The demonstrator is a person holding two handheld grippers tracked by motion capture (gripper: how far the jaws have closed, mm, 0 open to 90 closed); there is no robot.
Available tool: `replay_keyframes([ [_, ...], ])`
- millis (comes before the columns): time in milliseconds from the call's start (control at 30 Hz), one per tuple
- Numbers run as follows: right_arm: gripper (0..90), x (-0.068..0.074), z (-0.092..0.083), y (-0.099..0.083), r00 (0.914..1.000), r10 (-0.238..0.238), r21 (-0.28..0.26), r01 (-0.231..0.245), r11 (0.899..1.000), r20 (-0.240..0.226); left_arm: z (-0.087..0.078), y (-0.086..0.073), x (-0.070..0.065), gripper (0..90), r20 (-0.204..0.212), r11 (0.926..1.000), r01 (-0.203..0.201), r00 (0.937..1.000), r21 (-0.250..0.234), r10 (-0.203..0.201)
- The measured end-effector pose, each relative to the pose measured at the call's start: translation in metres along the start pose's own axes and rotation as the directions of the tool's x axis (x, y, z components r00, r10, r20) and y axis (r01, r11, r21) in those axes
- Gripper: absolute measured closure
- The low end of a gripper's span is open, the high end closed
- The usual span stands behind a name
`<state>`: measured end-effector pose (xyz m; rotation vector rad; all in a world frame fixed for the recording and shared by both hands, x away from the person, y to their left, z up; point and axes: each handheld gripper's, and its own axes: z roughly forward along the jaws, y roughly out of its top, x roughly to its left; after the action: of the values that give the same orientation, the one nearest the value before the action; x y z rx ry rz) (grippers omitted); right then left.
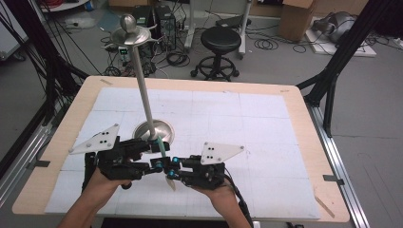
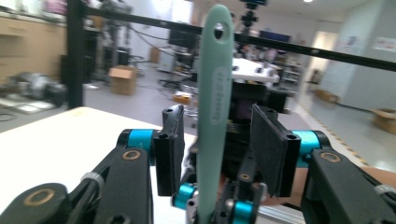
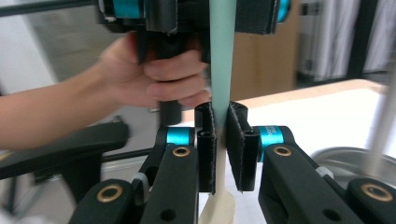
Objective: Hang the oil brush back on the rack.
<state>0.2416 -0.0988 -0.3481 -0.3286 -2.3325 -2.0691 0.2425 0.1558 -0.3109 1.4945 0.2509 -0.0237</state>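
Observation:
A spatula (image 1: 163, 150) with a pale green handle and a cream blade stands nearly upright between both grippers near the table's front. My right gripper (image 1: 171, 167) is shut on it low on the handle; in the right gripper view its pads (image 3: 207, 149) press the handle (image 3: 222, 56) just above the blade. My left gripper (image 1: 158, 156) is open around the handle (image 2: 215, 93) higher up, with gaps between the handle and both pads (image 2: 268, 144). The handle's hanging hole points up.
A tall metal stand with a round base (image 1: 159, 128) and a small dish on top (image 1: 131, 36) rises just behind the grippers. The white mat (image 1: 247, 123) covers the wooden table. A black stool (image 1: 220, 40) and boxes stand on the floor beyond.

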Motion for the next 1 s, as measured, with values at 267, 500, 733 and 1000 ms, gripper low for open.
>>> replay_keyframes([
  [267, 82.8, -0.002, 0.003, 0.000, 0.9909, 0.019, 0.005, -0.019, 1.000, -0.133, -0.003, 0.001, -0.001, 68.9, 0.076, 0.9999, -0.015, 0.9970, 0.009, 0.014],
  [500, 82.9, -0.005, 0.004, -0.001, 0.9794, 0.021, -0.003, -0.022, 1.000, -0.201, -0.004, 0.002, -0.002, 72.3, 0.117, 0.9999, -0.013, 0.9930, 0.001, 0.013],
  [733, 81.0, -0.006, 0.003, -0.001, 0.9777, 0.032, 0.003, -0.032, 0.999, -0.208, -0.006, 0.003, -0.002, 80.5, 0.060, 0.9996, -0.019, 0.9980, 0.020, 0.018],
  [1000, 47.6, -0.001, -0.011, -0.002, 0.9988, 0.046, 0.022, -0.045, 0.999, -0.019, -0.010, 0.010, -0.001, 81.6, -0.101, 0.9987, -0.045, 0.9938, 0.025, 0.048],
])
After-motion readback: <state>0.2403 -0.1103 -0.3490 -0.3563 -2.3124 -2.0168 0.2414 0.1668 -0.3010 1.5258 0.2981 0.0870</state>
